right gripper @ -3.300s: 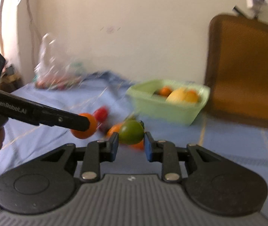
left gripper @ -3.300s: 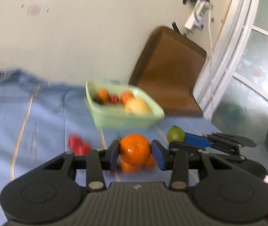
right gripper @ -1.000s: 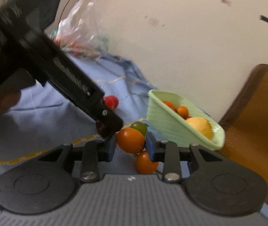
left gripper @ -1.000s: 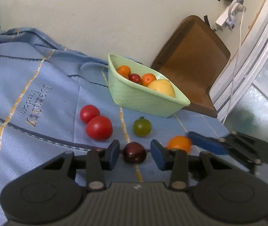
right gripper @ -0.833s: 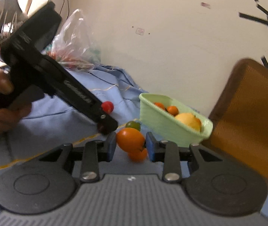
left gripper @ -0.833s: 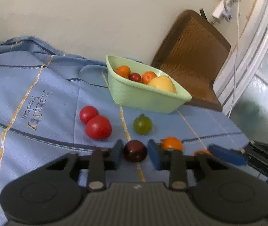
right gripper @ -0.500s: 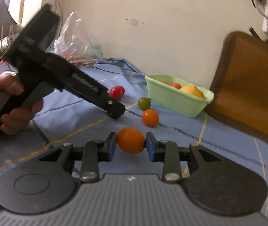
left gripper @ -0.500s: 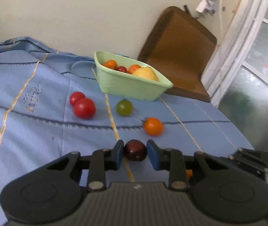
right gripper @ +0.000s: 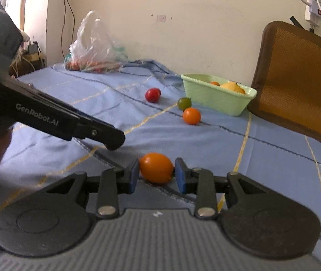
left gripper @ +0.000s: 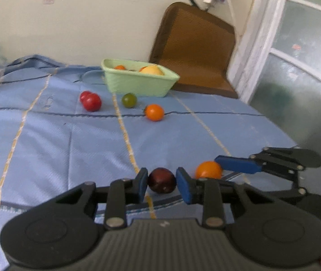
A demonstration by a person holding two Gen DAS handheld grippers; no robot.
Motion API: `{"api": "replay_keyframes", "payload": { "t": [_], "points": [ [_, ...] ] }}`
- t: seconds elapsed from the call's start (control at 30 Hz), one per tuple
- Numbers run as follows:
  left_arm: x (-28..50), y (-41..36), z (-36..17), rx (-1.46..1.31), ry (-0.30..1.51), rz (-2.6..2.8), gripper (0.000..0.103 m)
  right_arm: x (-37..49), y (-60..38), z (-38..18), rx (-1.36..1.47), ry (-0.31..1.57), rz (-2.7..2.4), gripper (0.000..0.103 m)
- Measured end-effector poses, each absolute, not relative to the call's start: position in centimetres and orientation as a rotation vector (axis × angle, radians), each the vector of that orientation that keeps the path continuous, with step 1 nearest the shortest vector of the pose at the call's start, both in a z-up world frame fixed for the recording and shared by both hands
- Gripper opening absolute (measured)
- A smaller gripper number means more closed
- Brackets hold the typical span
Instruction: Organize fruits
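Observation:
My left gripper (left gripper: 162,184) is shut on a dark purple tomato (left gripper: 161,180), low over the blue cloth near its front edge. My right gripper (right gripper: 156,174) is shut on an orange tomato (right gripper: 156,167); it also shows in the left wrist view (left gripper: 208,170), just right of the purple one. A light green basket (left gripper: 137,82) with an orange, a yellow fruit and small tomatoes stands far back. Before it lie two red tomatoes (left gripper: 90,101), a green tomato (left gripper: 129,100) and an orange tomato (left gripper: 153,112).
A brown mesh chair back (left gripper: 194,52) leans on the wall right of the basket. A clear plastic bag of produce (right gripper: 95,49) sits at the cloth's far left corner. The left gripper's body (right gripper: 54,122) crosses the right wrist view. A window frame (left gripper: 257,45) stands right.
Both grippers have pulled back from the basket toward the front edge, each carrying its tomato, and now sit low over the cloth. The loose fruits and basket look farther away.

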State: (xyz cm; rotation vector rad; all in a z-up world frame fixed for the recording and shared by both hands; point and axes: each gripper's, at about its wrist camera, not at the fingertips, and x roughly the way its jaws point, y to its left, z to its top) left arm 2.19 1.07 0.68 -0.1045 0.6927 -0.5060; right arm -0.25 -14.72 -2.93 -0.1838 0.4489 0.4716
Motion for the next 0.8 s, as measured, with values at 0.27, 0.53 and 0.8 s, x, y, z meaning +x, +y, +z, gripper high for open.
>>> {"api": "replay_keyframes", "payload": {
  "t": [0.27, 0.53, 0.8],
  "points": [
    [1.4, -0.1, -0.3, -0.047, 0.647, -0.451, 0.038, -0.1, -14.9, -3.7, -0.147, 0.473, 0.447, 0.046],
    [1.3, -0.6, -0.3, -0.022, 0.639, -0.442, 0.038, -0.2, -15.0, -3.8, -0.132, 0.478, 0.450, 0.046],
    [1.1, -0.8, -0.3, 0.000, 0.635, -0.435, 0.039, -0.3, -15.2, -3.8, -0.111, 0.482, 0.453, 0.046]
  ]
}}
